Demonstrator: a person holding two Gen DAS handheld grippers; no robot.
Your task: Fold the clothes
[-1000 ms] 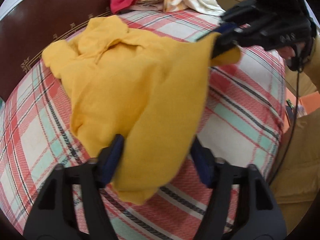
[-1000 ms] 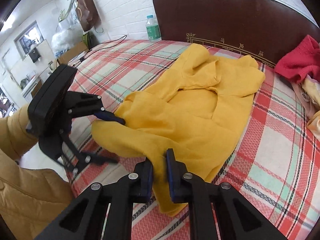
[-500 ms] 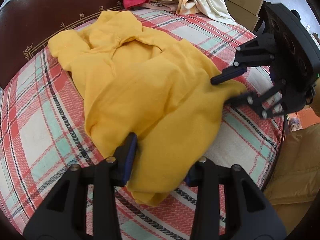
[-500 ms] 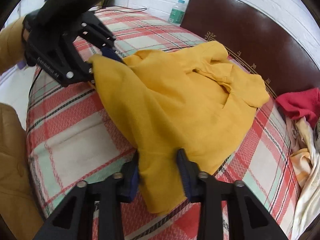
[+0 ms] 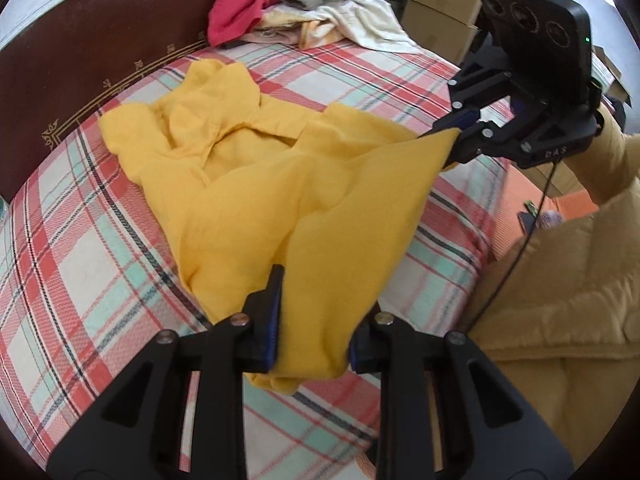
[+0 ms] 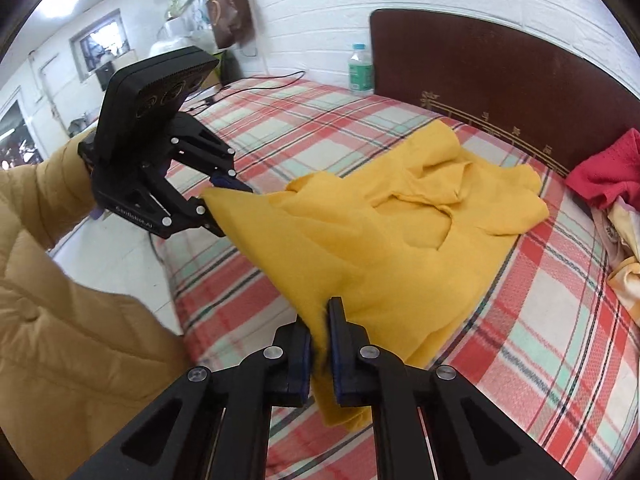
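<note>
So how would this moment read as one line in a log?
step: lifting hem | left gripper: shut on yellow shirt | right gripper: shut on yellow shirt | collar end on bed

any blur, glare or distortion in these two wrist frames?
Left wrist: strong fisheye bending with dark corner vignette; the yellow cloth garment is slightly smeared near the left gripper. Right wrist: blown-out ceiling light top left; cloth blurred at the right gripper.

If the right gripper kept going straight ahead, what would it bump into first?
Probably more of the yellow shirt that the right gripper already pinches; farther on stands the dark headboard. Depth is hard to judge.
</note>
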